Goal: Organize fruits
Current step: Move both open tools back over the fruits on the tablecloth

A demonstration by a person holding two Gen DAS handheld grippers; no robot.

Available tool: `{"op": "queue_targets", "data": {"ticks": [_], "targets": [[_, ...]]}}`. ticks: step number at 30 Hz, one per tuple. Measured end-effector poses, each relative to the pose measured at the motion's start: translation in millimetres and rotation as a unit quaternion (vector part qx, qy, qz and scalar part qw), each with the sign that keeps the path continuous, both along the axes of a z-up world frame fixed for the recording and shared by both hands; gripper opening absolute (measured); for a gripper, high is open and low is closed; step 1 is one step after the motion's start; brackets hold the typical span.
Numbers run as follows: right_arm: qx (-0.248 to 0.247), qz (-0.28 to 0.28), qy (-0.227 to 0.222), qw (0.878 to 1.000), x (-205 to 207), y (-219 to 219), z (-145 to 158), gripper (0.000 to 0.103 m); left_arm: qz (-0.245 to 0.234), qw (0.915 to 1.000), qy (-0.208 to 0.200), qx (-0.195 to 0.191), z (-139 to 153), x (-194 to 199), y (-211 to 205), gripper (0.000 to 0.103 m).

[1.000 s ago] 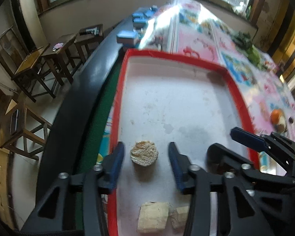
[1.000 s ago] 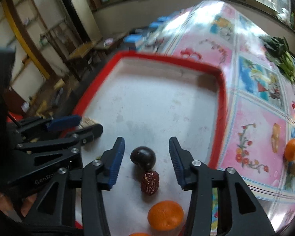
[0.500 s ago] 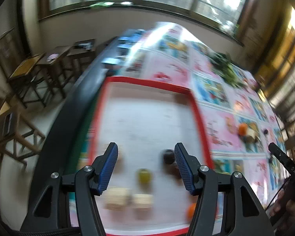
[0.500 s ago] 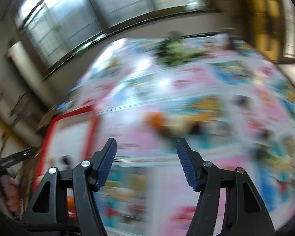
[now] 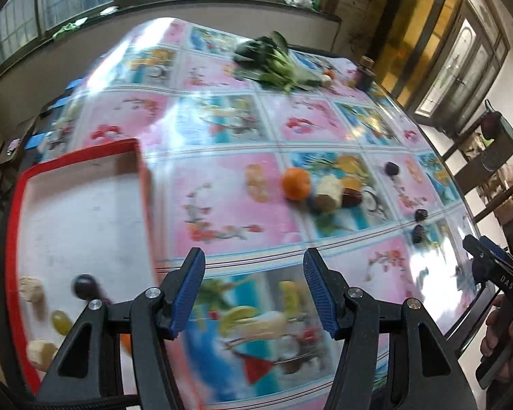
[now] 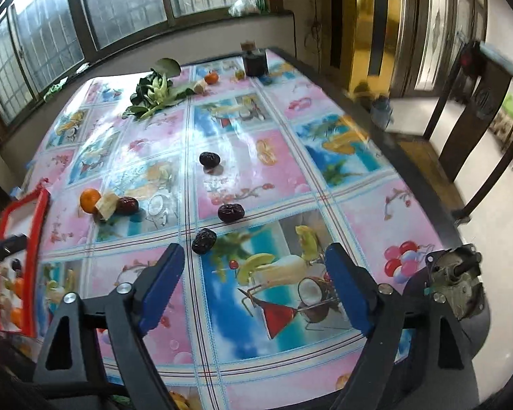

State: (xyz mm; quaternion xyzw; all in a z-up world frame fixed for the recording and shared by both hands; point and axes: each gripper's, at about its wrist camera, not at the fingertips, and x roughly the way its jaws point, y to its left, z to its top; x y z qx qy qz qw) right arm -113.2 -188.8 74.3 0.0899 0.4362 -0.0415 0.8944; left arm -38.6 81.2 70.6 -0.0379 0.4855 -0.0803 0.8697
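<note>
Left gripper (image 5: 254,290): I hold it above the patterned tablecloth (image 5: 222,205), just right of the tray; its blue-padded jaws stand wide with nothing between them.
Right gripper (image 6: 253,288): I hold it over the near part of the table, jaws spread wide and empty; a dark wrinkled date (image 6: 204,240) lies just beyond the left fingertip.
Tray (image 5: 17,205): red rim, pale floor, at the table's left edge. In the left view it contains a dark round fruit (image 5: 84,285), a green grape (image 5: 61,321) and pale cut pieces (image 5: 30,288), all blurred.
Loose cluster: an orange (image 6: 90,200), a pale cut chunk (image 6: 106,205) and a reddish-brown date (image 6: 128,205) touch in a row on the cloth, right of the tray.
Scattered dates: two more dark, wrinkled fruits (image 6: 231,212) and (image 6: 209,159) lie well apart near the middle of the cloth.
Far end: leafy greens (image 6: 154,94) rest on the cloth, with a small orange fruit (image 6: 211,77) just beside them.
Sharpness: I read the left view as motion-blurred, so I cannot make out surface detail on the tray's contents.
</note>
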Motion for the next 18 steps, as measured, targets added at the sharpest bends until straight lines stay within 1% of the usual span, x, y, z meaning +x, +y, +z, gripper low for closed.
{"op": "queue_targets", "data": {"ticks": [2, 5, 6, 8, 10, 11, 15, 18], "targets": [[0.041, 0.008, -0.01, 0.999, -8.6, -5.7, 4.2, 0.084, -0.002, 1.0, 0.002, -0.007, 0.4, -0.7, -9.2, 0.06], [0.107, 0.02, -0.063, 0.992, -35.0, 3.2, 19.4, 0.085, -0.006, 0.9998, -0.005, -0.016, 3.6, -5.0, -21.5, 0.06], [0.134, 0.029, -0.07, 0.988, -43.0, 11.0, 22.6, 0.089, -0.004, 0.9997, -0.007, -0.021, 4.5, -7.9, -26.1, 0.06], [0.166, 0.044, -0.071, 0.983, -51.7, 20.7, 22.8, 0.091, -0.009, 0.9994, -0.008, -0.031, 5.3, -12.3, -34.7, 0.06], [0.181, 0.075, -0.061, 0.979, -54.5, 31.5, 20.2, 0.092, -0.007, 0.9992, -0.01, -0.038, 5.9, -17.4, -42.1, 0.06], [0.185, 0.083, -0.056, 0.978, -53.7, 33.9, 18.7, 0.093, -0.013, 0.9991, -0.009, -0.04, 6.2, -19.4, -47.0, 0.06], [0.232, 0.086, -0.056, 0.967, -55.7, 30.9, 10.7, 0.097, -0.021, 0.9996, -0.011, -0.017, 6.9, -20.0, -59.9, 0.06], [0.246, 0.097, -0.059, 0.963, -56.0, 32.8, 9.9, 0.1, -0.016, 0.9998, -0.008, -0.002, 3.3, -17.5, -62.3, 0.06]]}}
